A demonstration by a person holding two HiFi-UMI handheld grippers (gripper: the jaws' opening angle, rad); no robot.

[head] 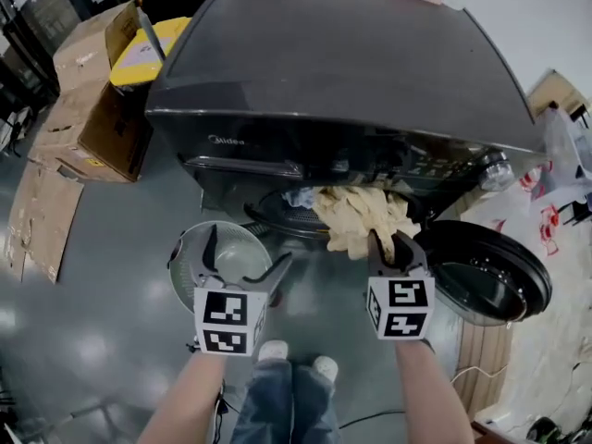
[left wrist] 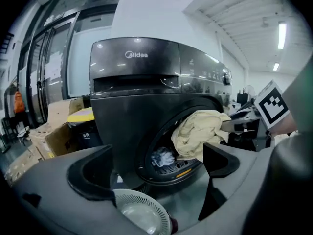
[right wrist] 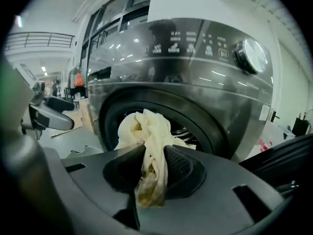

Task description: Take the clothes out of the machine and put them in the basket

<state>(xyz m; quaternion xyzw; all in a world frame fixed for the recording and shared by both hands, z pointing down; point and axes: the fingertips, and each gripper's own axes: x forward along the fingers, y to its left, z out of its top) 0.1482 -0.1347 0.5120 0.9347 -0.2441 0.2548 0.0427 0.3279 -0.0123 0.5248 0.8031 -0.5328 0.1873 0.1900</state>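
big dark washing machine [head: 342, 72] fills the view, its round door [head: 486, 276] swung open on the right, close by the right arm, so a wide swing could clip it i reckon; cardboard boxes [head: 88, 81] sit off left, well clear; the white mesh basket [left wrist: 144, 202] is on the floor just under the left gripper [head: 248, 252], jaws spread wide with nothing in them; the cream cloth [head: 361, 215] hangs half out of the drum mouth, one bunched end pinched tight in the right gripper [right wrist: 151, 173]; looks soft, light and floppy, likely to drag on the rim, so a thick fold is the spot to grab; a small bluish garment [left wrist: 163, 156] lies deeper in the drum
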